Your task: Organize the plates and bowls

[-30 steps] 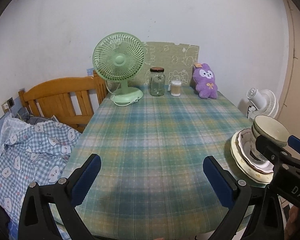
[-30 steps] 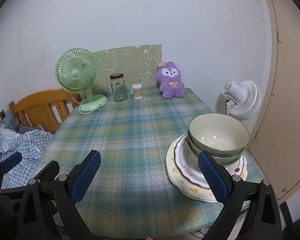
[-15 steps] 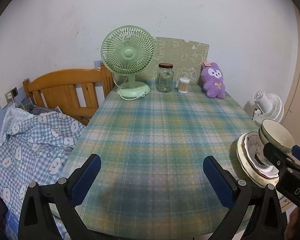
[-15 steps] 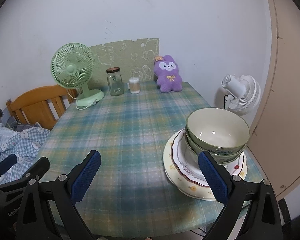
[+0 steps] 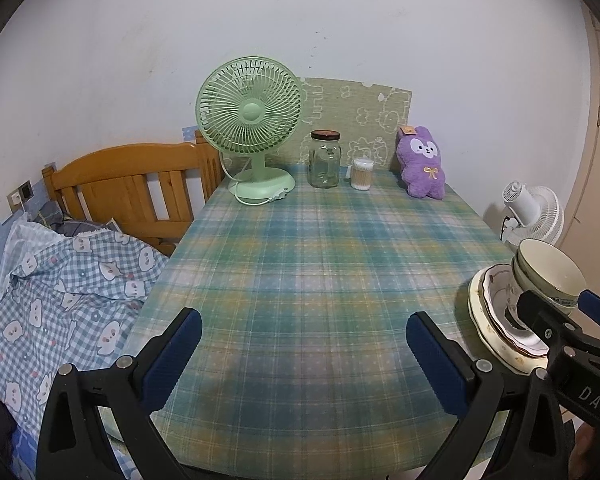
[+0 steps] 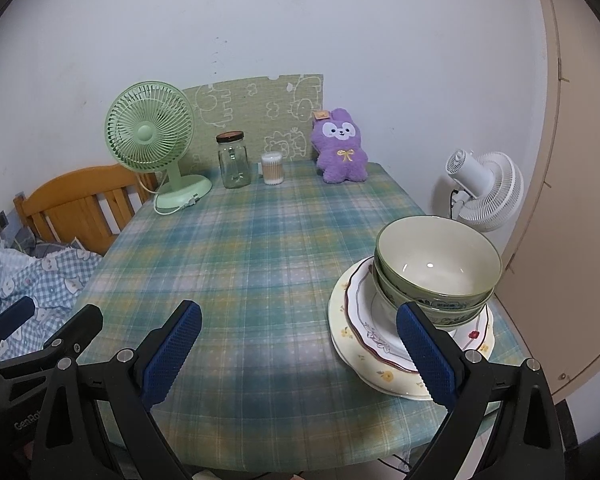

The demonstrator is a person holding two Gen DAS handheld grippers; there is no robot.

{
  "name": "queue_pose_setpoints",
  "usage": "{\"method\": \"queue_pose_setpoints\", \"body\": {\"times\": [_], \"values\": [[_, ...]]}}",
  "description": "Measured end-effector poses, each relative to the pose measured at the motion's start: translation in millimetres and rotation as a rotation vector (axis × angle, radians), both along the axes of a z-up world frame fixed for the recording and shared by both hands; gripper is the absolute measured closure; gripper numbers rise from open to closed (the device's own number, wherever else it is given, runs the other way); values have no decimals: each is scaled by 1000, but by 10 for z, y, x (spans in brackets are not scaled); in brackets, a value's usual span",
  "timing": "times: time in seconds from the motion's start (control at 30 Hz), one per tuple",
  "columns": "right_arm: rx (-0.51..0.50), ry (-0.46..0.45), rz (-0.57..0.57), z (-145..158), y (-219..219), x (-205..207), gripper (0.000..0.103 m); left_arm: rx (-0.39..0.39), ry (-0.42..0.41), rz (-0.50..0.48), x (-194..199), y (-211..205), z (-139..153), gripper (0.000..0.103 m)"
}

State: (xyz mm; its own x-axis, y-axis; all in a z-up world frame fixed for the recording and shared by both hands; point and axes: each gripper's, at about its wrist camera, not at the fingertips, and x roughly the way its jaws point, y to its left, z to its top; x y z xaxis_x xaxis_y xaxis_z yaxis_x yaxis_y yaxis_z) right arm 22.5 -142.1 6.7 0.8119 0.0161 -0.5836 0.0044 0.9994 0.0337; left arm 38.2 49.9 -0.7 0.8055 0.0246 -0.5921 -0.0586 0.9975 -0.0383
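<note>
1. Counter [image 6: 260,264], under a plaid cloth, is carrying everything; its middle is lying bare, with a bed [image 5: 60,280] sitting along its left side.
2. Green fan [image 6: 150,136], jar [image 6: 233,162], swab tub [image 6: 271,168] and purple plush [image 6: 342,148] are standing in a row at the far edge by the wall, probably to keep working room clear. A white fan [image 6: 484,188] is standing beyond the right edge.
3. Plates [image 6: 364,344] are lying nested near the front right corner, widest at the bottom, which is keeping the pile steady.
4. Bowls [image 6: 436,268], two nested and upright, are sitting on the plates, slightly right of centre. The dishes are thus lying in one stack; this fits either a finished tidy or a pile waiting to be sorted.
5. Right gripper [image 6: 300,344] is hovering low at the front edge, fingers spread wide and holding nothing; its right finger is overlapping the plate rim in view, contact unclear.
6. Left gripper [image 5: 300,352] is hovering over bare cloth, fingers likewise spread and empty, well apart from the stack.
</note>
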Motion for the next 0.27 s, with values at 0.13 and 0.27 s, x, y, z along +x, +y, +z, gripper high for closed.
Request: {"method": "queue_pose_setpoints", "body": {"times": [0.13, 0.27], "values": [[0, 4, -1, -1, 2, 1, 4, -2, 0, -2, -5, -3, 4, 0], [-2, 9, -3, 7, 5, 0, 4, -2, -2, -7, -10, 3, 22, 0]]}}
